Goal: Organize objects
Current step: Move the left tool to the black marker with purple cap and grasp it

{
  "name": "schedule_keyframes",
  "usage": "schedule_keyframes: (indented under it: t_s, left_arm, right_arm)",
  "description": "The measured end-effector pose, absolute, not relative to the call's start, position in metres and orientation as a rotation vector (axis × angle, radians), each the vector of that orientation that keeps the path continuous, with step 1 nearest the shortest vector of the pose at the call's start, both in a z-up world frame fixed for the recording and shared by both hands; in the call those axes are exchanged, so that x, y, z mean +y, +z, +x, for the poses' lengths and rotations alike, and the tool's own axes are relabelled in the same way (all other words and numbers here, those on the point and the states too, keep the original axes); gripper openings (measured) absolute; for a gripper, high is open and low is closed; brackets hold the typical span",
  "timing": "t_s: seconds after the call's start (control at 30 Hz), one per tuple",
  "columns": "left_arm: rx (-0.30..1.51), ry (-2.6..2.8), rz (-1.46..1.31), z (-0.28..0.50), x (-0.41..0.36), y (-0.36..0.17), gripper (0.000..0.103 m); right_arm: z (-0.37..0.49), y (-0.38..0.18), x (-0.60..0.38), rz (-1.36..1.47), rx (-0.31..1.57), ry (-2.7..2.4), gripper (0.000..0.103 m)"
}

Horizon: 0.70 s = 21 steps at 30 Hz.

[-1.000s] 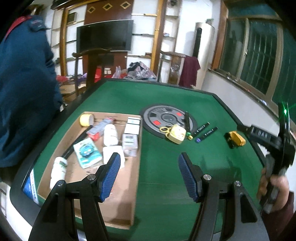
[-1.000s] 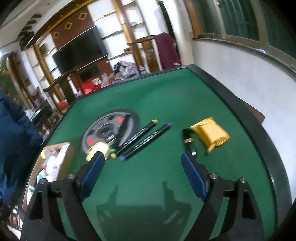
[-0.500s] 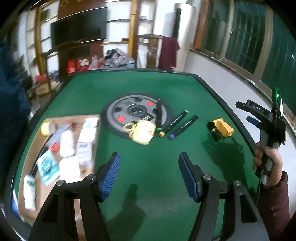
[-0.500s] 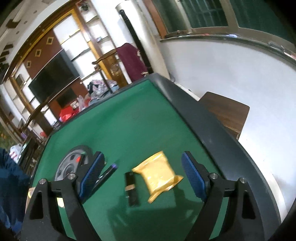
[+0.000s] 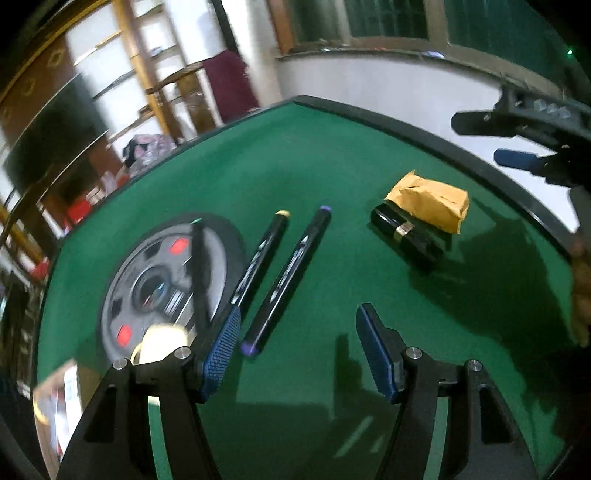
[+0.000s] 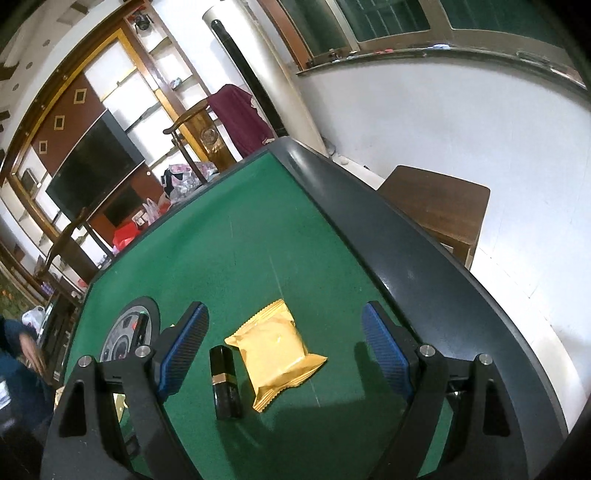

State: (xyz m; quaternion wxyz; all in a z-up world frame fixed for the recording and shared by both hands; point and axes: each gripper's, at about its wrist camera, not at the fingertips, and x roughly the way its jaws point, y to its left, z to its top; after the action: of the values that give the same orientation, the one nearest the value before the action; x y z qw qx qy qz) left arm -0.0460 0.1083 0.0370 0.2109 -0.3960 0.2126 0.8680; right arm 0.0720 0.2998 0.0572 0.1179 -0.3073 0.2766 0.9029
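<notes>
This is a home living room. A large flat-screen television (image 6: 94,166) hangs in a dark wooden wall unit with gold diamond insets and open white shelves (image 6: 122,92). Carved wooden chairs (image 6: 199,129) stand around a green-felted desk (image 6: 258,236) with a dark padded rim, the sort used for mahjong at home; a maroon garment (image 6: 243,118) is draped over one chair. A tall white floor-standing air conditioner (image 6: 251,66) stands in the corner beside windows (image 6: 369,22) with dark panes. Bags and bundled clothes (image 6: 184,177) lie on the far side of the desk.
</notes>
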Motion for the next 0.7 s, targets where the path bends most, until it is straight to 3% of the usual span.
schedule_keyframes:
  t_s: [0.17,0.23,0.3,0.37,0.7]
  left_arm:
    - [0.537,2.356,-1.175,-0.08,0.112,0.027,0.056]
    - [0.525,2.315,-1.202,-0.089,0.114,0.023,0.044]
    - [0.533,2.28,-1.224,-0.092,0.117,0.019,0.02]
    - [0.502,2.255,-1.229,-0.092,0.119,0.02,0.012]
    - [0.41,2.3,-1.205,-0.081,0.118,0.022,0.013]
  right_arm:
    - [0.069,0.053,0.309,-0.906,0.838,2.62,0.086]
    - [0.068,0.052,0.311,-0.912,0.848,2.61,0.086]
    - [0.066,0.051,0.312,-0.923,0.856,2.601,0.086]
    - [0.065,0.05,0.313,-0.933,0.857,2.597,0.086]
    - [0.062,0.049,0.311,-0.948,0.833,2.599,0.086]
